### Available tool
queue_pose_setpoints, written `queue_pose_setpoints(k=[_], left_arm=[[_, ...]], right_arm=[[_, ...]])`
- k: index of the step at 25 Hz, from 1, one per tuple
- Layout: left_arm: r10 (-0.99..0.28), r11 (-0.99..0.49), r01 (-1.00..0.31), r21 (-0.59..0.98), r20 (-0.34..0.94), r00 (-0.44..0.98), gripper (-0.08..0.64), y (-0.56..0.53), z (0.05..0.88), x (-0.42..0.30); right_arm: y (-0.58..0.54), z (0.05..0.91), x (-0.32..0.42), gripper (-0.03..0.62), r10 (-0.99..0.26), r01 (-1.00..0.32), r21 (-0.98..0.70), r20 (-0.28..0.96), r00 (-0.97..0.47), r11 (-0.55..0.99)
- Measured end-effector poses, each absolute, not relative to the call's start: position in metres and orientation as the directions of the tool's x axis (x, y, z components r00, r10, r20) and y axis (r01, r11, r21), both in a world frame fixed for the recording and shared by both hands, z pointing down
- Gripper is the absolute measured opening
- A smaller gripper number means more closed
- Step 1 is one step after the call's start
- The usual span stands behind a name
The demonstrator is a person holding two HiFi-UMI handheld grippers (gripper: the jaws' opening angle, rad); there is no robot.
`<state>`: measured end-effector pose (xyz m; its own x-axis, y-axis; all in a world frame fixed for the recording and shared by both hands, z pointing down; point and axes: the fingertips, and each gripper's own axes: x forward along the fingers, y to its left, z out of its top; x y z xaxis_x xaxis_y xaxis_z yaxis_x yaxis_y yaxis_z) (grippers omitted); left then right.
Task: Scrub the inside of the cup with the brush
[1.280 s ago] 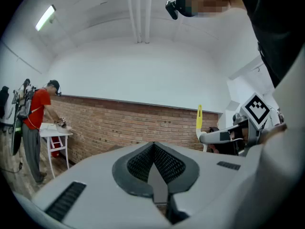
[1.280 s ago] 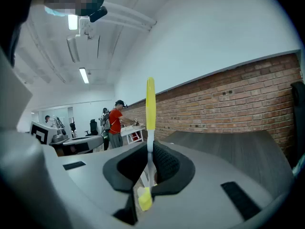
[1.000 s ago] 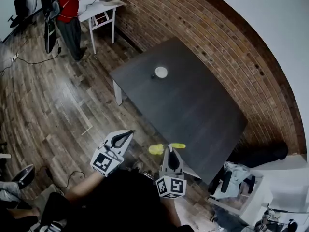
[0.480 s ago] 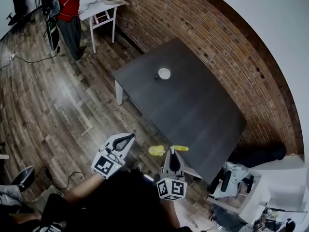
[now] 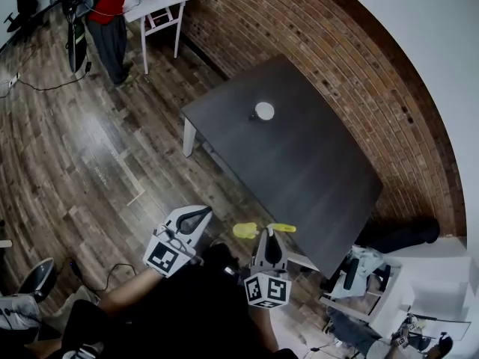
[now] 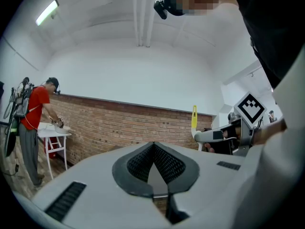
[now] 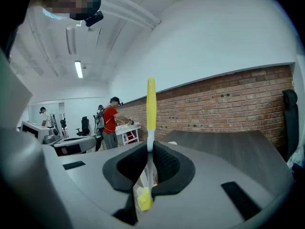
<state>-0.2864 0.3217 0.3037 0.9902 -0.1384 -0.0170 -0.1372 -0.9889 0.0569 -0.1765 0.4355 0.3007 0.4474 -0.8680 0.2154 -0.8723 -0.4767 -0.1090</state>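
1. Small white round cup [image 5: 263, 111]: stands on the dark grey rectangular table [image 5: 314, 178], toward its 11 o'clock end, well apart from both grippers and at roughly 12 o'clock from them in the head view.
2. Yellow-handled brush with a white neck [image 7: 151, 99]: clamped in the right gripper [image 7: 150, 149]; stands upright in the right gripper view, with the yellow handle rising to 12 o'clock above the jaws and a yellow end poking out below them at 6 o'clock.
3. Right gripper jaws: closed on the brush's white neck, one pad on either side.
4. Left gripper [image 6: 153, 147]: jaws closed tip to tip, nothing between them; sits near the right gripper, at its 9 o'clock in the head view.
5. Both grippers: held over the brown wooden plank floor [image 5: 90, 148], just off the table's 7 o'clock edge.
6. Red brick wall [image 5: 337, 58]: runs along the table's far side, from 12 to 3 o'clock.
7. Person in a red top [image 5: 105, 2]: stands at a small white table [image 5: 153, 2], far off at 11 o'clock.
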Motion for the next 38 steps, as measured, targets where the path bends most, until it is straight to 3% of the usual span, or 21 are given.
queue_pose_setpoints(k=[17, 38], left_arm=[[-0.168, -0.982, -0.169, 0.089, 0.015, 0.986, 0.032, 0.257, 0.322, -0.262], [-0.157, -0.981, -0.163, 0.104, 0.068, 0.985, 0.032, 0.175, 0.339, -0.054]], right_arm=[[0.354, 0.306, -0.144, 0.054, -0.893, -0.896, -0.11, 0.198, 0.405, -0.431], [0.267, 0.326, 0.051, 0.054, -0.906, -0.906, -0.153, 0.232, 0.354, -0.394]])
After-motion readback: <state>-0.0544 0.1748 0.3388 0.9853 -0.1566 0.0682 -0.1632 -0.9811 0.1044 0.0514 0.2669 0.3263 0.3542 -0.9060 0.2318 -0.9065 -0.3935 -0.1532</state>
